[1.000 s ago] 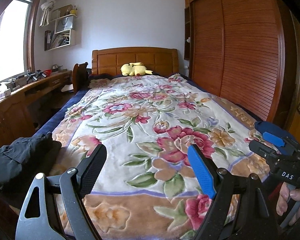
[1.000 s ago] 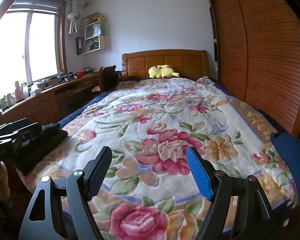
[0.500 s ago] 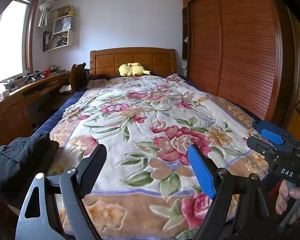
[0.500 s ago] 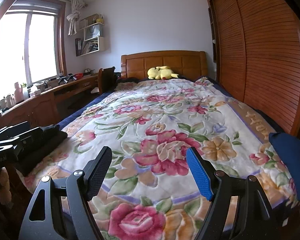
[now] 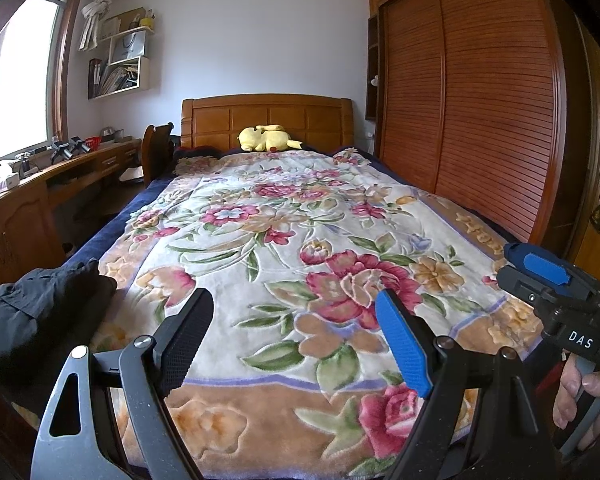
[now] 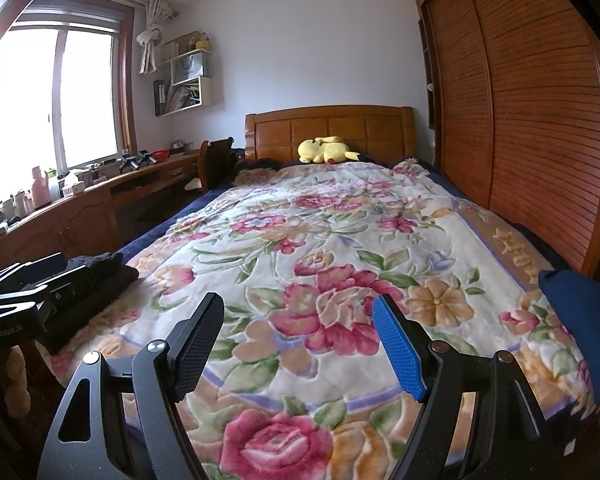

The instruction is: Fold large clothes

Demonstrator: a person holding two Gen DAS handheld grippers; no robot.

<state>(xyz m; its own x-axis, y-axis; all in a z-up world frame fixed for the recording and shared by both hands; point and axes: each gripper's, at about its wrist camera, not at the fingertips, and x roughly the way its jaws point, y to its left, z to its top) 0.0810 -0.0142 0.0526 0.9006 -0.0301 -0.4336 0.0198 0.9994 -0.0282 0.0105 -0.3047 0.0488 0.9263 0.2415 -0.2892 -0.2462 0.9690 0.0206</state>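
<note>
Black crumpled garment (image 5: pixel 32 312) sits left of left claw (image 5: pixel 296 344); both claws spread, empty, likely staged pre-grasp; right claw (image 6: pixel 300 344).

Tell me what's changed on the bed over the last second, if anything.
Nothing visibly changed. The left hand-held gripper and right hand-held gripper hover open over the flowered blanket, holding nothing. The black clothes at the bed's left edge lie untouched, and the yellow plush toy stays by the headboard.
</note>
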